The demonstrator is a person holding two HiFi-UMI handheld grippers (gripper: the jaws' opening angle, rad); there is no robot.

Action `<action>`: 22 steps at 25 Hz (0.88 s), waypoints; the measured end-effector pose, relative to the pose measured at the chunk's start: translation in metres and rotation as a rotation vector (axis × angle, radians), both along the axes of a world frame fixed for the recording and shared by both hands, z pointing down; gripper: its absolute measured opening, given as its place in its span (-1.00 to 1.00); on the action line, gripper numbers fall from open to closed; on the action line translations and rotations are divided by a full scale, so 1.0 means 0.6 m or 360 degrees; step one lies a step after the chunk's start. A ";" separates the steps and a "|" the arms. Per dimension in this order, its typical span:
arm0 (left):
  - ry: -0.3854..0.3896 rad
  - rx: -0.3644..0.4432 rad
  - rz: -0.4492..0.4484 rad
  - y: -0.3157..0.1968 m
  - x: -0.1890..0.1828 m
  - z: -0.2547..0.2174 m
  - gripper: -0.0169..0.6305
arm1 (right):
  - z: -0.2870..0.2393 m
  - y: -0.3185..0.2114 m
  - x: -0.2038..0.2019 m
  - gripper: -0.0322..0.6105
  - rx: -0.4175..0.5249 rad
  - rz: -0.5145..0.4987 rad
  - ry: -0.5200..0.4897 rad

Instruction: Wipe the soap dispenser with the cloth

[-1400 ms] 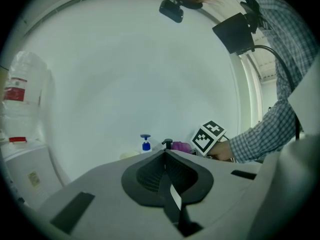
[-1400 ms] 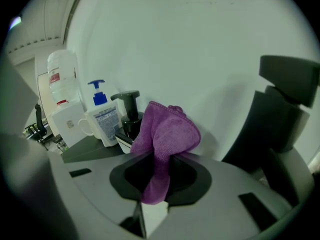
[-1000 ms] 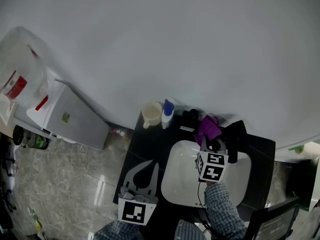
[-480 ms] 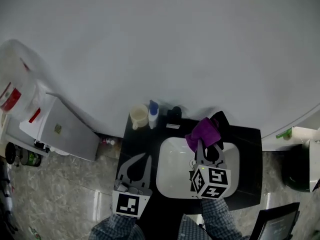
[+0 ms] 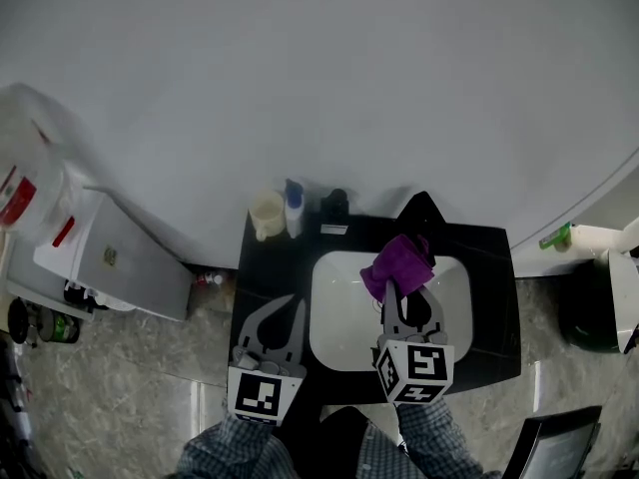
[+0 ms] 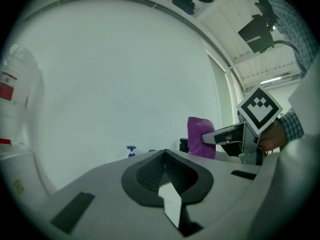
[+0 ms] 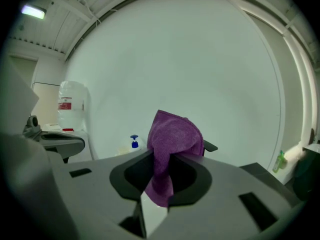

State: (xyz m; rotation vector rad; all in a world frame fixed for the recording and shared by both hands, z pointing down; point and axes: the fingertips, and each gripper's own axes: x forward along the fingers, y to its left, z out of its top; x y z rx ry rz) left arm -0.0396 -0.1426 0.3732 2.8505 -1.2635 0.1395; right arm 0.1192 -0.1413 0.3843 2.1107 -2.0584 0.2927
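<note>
A white soap dispenser (image 5: 294, 208) with a blue pump stands at the back left of the black counter; its pump shows as the soap dispenser (image 7: 134, 142) and the soap dispenser (image 6: 131, 150) in both gripper views. My right gripper (image 5: 391, 289) is over the white basin, shut on a purple cloth (image 5: 398, 264), which bunches up past the jaws as the cloth (image 7: 170, 144). My left gripper (image 5: 282, 310) hovers at the counter's left front, jaws together with nothing between them. From the left gripper view the cloth (image 6: 201, 137) is seen to the right.
A cream cup (image 5: 266, 213) stands left of the dispenser. A black tap (image 5: 333, 208) sits behind the white basin (image 5: 339, 297). Left of the black counter (image 5: 494, 297) are a grey box (image 5: 125, 257) and a water jug (image 5: 25, 183). A green bottle (image 5: 555, 236) lies far right.
My right gripper has drawn back from the tap area to above the basin, carrying the cloth. The head view has shifted, so the counter sits more centred.
</note>
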 end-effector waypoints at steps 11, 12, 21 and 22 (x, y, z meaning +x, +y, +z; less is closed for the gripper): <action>-0.0027 0.0052 0.0001 0.122 0.027 -0.022 -0.94 | -0.016 0.131 0.005 -0.66 0.0102 -0.0062 0.0013; -0.0054 0.0044 0.0009 0.146 0.031 -0.016 -0.94 | -0.015 0.152 0.005 -0.66 0.0104 -0.0073 0.0010; -0.0007 0.0062 -0.0052 0.333 0.052 -0.014 -0.94 | -0.012 0.335 0.007 -0.66 0.0124 -0.0158 0.0001; -0.0024 0.0081 -0.0050 0.348 0.052 -0.017 -0.94 | -0.012 0.351 0.006 -0.66 0.0121 -0.0165 -0.0001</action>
